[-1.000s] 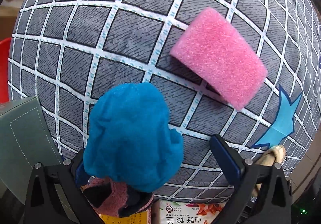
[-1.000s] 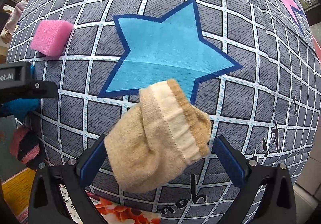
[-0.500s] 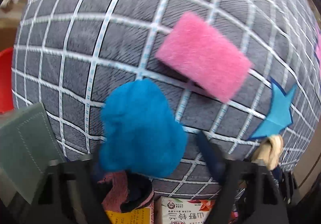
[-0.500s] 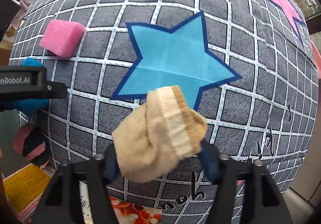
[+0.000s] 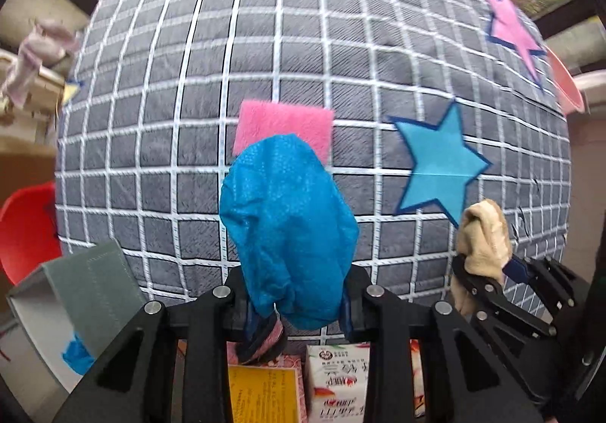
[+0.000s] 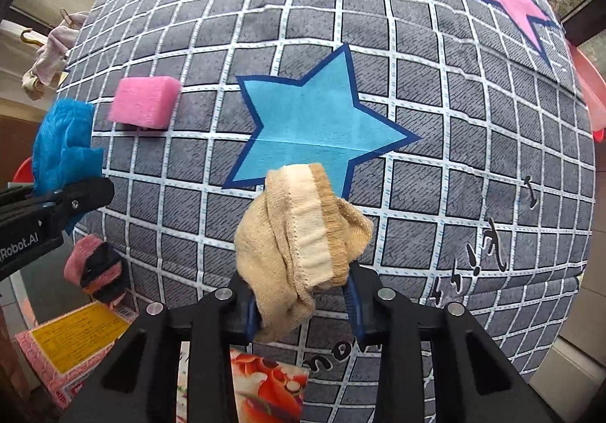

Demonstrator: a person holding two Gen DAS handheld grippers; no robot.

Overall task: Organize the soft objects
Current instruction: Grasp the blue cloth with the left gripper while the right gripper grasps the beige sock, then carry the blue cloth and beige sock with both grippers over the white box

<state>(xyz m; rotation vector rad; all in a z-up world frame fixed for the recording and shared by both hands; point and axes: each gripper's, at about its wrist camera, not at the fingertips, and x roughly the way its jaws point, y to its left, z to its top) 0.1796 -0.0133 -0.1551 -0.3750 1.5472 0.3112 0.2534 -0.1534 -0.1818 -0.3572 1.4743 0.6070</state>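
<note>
Left wrist view, far left: a red tub (image 5: 26, 230) is peeking in at the edge, and a grey box (image 5: 81, 294) is sitting at lower left. In the centre the left gripper (image 5: 297, 305) is closing its jaws on a blue fuzzy cloth (image 5: 288, 230), with the cloth bunched between the pads and partly covering a pink sponge (image 5: 280, 124) lying on the grey checked blanket (image 5: 159, 142). Right of that is a blue star patch (image 5: 439, 165). Right wrist view: the same blue cloth is showing at far left and the pink sponge at upper left. The right gripper (image 6: 301, 305) at bottom centre is closing on a tan sock (image 6: 299, 245), pads pressing it, just below the star.
</note>
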